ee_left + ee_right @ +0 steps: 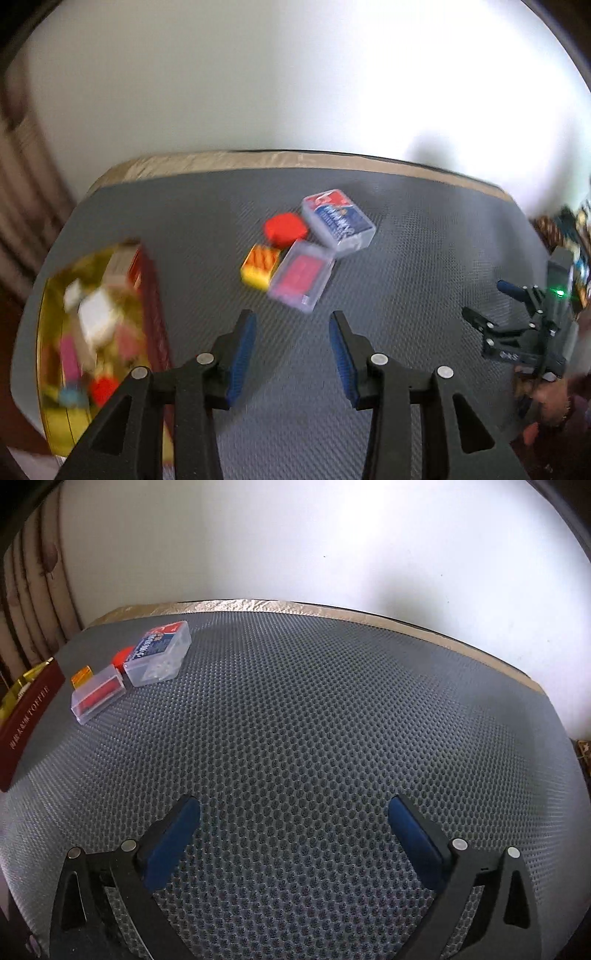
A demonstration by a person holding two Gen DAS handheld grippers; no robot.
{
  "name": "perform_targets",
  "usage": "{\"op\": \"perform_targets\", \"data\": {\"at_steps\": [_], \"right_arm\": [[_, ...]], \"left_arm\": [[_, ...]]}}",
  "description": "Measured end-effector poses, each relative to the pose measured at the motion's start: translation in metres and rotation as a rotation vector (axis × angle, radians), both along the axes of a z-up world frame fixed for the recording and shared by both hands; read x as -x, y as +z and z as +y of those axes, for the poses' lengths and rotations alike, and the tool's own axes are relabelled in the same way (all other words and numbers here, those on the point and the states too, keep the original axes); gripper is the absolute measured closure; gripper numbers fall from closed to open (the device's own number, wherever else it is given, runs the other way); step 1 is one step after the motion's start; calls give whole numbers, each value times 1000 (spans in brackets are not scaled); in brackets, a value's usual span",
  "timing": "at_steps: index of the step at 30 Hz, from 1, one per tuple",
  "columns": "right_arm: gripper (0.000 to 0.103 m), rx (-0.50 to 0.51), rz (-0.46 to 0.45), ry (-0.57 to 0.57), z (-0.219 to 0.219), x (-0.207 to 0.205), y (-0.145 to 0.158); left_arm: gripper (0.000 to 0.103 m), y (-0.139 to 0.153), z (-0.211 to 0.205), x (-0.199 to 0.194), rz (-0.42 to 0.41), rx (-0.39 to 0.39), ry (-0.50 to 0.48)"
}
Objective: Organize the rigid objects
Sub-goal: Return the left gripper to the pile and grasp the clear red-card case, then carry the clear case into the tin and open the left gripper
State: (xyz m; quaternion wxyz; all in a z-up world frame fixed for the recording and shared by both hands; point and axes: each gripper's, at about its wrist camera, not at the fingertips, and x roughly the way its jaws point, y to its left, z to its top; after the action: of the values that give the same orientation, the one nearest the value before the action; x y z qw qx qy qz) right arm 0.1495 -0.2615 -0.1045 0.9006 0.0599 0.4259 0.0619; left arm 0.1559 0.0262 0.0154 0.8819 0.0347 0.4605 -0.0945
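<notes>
Jaws of both the left gripper (292,325) and right gripper (293,808) gape empty, the card cases (301,275) lying ahead.

Ahead of your claws a grey dimpled mat (314,720) lies under a white wall (295,535), curtain (33,602) far left.

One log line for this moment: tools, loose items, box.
left tool: open, empty | right tool: wide open, empty | four small items loose on grey mat | gold-lined red box: partly filled
</notes>
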Motion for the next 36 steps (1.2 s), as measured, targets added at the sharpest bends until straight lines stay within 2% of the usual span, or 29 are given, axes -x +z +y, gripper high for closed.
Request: {"op": "perform_targets", "data": {"at_steps": [2,5,9,11,18,21,23,26,33,36], "right_arm": [[2,-8,0,5,-1,0,0],[2,-24,-1,14,-5,4,2],[2,-48,1,22,-5,0,0],[2,-55,1,27,-5,0,0],[2,-73,7,42,-4,-4,-1],[2,-75,9,44,-4,-4,-1],[2,-77,10,45,-4,-4,-2],[2,-78,11,46,-1,-7,-3],[2,-77,13,44,-1,-10,-4],[2,-75,13,43,0,-11,-4]], "left_arm": [[61,-4,-13,-21,8,-50,-81],[61,-9,-23,-38,21,-86,-169],[60,-24,-34,-64,94,-120,-268],[60,-33,-40,-72,128,-137,-287],[59,-54,-48,-96,171,-200,-292],[58,-66,-46,-104,236,-200,-298],[54,-69,-47,-103,224,-222,-303],[50,-71,-49,-102,226,-208,-308],[48,-71,-60,-96,219,-241,-325],[42,-75,-67,-93,210,-267,-319]]}}
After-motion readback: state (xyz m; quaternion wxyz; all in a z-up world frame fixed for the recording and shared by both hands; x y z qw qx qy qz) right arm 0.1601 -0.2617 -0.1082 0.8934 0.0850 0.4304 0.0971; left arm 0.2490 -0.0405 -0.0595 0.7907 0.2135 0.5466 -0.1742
